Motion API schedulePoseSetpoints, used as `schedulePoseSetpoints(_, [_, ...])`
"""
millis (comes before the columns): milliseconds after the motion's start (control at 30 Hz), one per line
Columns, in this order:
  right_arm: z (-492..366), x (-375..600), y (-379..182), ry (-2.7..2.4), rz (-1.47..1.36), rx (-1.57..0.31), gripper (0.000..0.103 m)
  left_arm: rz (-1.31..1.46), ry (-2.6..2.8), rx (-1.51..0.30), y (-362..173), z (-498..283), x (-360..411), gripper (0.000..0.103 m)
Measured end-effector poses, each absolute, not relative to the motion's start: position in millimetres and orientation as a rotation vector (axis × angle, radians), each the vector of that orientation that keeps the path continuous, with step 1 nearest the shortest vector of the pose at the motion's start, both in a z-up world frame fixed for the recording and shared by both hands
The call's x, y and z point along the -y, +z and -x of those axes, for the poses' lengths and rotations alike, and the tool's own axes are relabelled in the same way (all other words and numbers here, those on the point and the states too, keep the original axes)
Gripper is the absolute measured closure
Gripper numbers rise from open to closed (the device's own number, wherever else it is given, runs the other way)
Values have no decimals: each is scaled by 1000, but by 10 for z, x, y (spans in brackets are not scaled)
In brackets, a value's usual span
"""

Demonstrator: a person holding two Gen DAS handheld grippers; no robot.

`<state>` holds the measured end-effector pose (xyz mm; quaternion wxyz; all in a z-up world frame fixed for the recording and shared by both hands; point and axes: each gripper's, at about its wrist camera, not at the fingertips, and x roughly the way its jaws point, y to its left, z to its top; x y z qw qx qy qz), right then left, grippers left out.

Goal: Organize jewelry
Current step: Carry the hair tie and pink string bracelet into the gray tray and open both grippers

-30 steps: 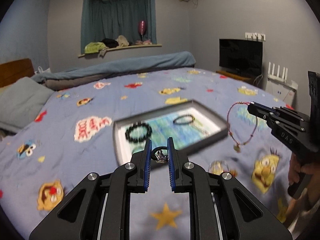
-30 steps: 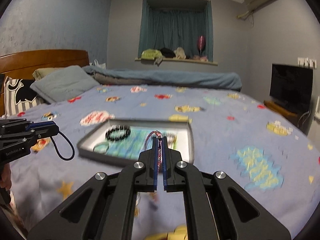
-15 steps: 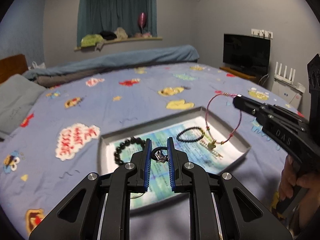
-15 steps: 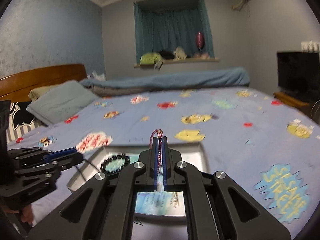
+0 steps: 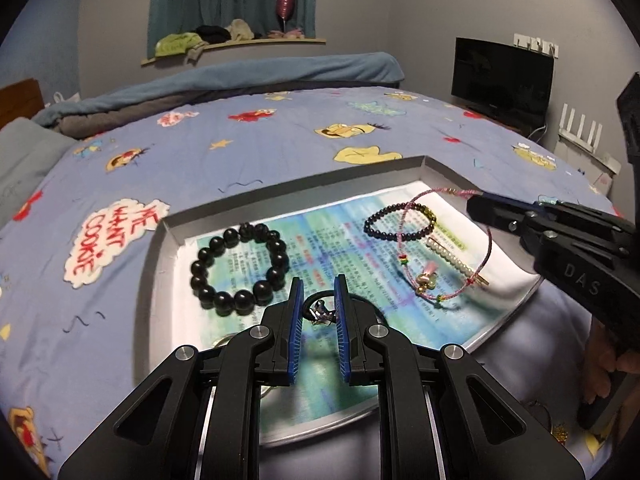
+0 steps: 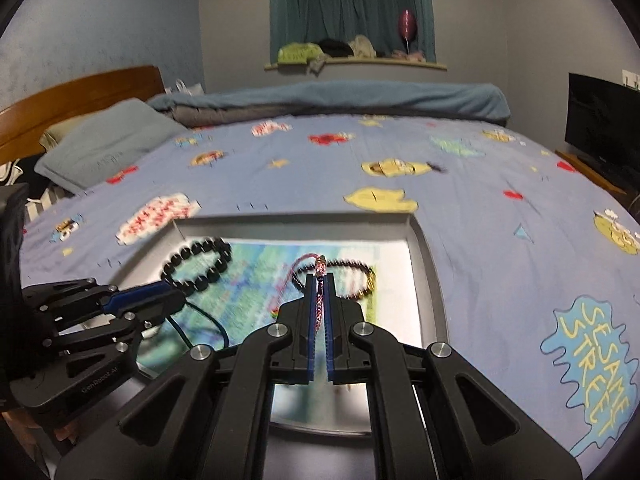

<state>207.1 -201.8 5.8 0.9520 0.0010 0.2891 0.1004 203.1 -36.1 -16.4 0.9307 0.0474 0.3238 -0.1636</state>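
Note:
A grey tray with a printed sheet lies on the blue bedspread; it also shows in the right wrist view. In it lie a chunky black bead bracelet, a small dark bead bracelet and a pearl strand. My left gripper is shut on a black cord with a silver charm over the tray's near side. My right gripper is shut on a pink string bracelet, whose loop hangs down to the tray's right part.
The bed has a folded blue duvet at the far end and a grey pillow at the left. A TV stands by the right wall. A gold item lies on the bedspread by the tray's right.
Both grippers have moved forward and down over the tray with their jewelry. The pink bracelet now hangs inside the tray instead of beside it.

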Motion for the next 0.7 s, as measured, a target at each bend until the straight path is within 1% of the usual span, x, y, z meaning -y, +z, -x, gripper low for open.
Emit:
schedulePoseSetpoints(167, [-2120,1991,-49,197,14,-649,100,-79,-335,-669,-178,-2058,321,87])
schedulePoseSetpoints(500, [-2189,1911,-165,205,54,-713,99,-79,-315,-735,-275,-2136,295,87])
schedulePoseSetpoints(667, [-2200,1908,-193,202,56,-725,99,-72,-313,-739,-303,-2147,288,86])
schedulePoseSetpoints(700, [-2202,1912,-198,200,54,-727,99,-69,-310,-742,-308,-2154,281,83])
